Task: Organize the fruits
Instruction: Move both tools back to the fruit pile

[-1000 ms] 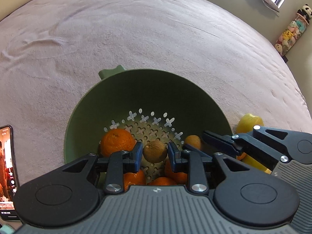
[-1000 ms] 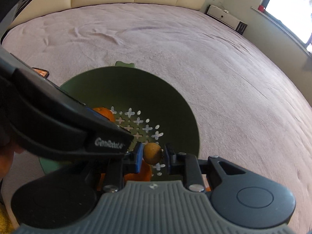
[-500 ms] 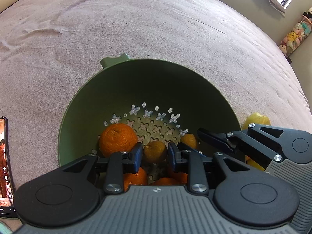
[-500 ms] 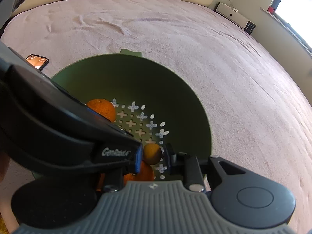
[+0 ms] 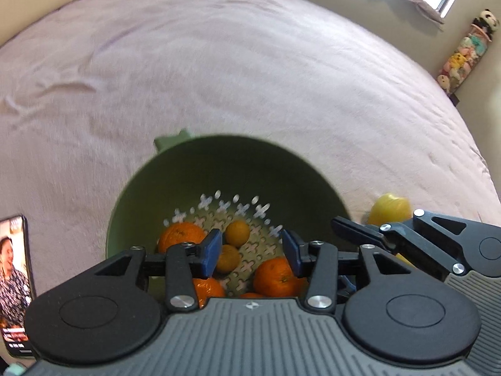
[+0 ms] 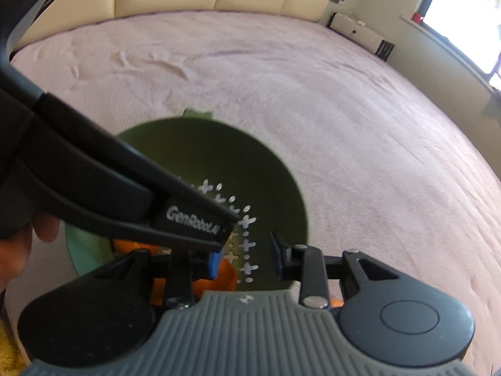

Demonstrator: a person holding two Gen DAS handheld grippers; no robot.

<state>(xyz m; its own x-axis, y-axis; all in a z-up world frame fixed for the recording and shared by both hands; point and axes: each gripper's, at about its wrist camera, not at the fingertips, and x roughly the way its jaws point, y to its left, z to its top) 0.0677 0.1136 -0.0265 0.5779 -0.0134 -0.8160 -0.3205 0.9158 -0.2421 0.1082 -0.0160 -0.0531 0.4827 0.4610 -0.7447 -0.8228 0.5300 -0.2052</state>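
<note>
My green colander [image 5: 281, 169] on the bed holds mandarins [image 5: 272, 274] and two kumquats [image 5: 238, 233]. Both tongs, left [image 5: 250, 250] and right [image 6: 245, 257], are opening, released and empty. "GenRobot.AI" marks the left tongs.

A round green plastic colander [image 5: 225, 169] sat on the wide pink bed [image 5: 219, 72], its small tab handle at the far rim. Inside it, on the perforated floor, lay a large orange mandarin [image 5: 180, 238] at the left, two small round kumquats [image 5: 238, 233] one behind the other near the middle, and another mandarin [image 5: 272, 277] at the near right. A yellow fruit [image 5: 389, 208] lay on the bed just right of the colander. A black smartphone [image 5: 14, 282] lay on the bed well to the left. The left gripper [image 5: 250, 252] hung above the colander's near side, jaws opening with nothing between them; the right gripper [image 6: 245, 255] hung beside it on the right, jaws also opening and empty.
</note>
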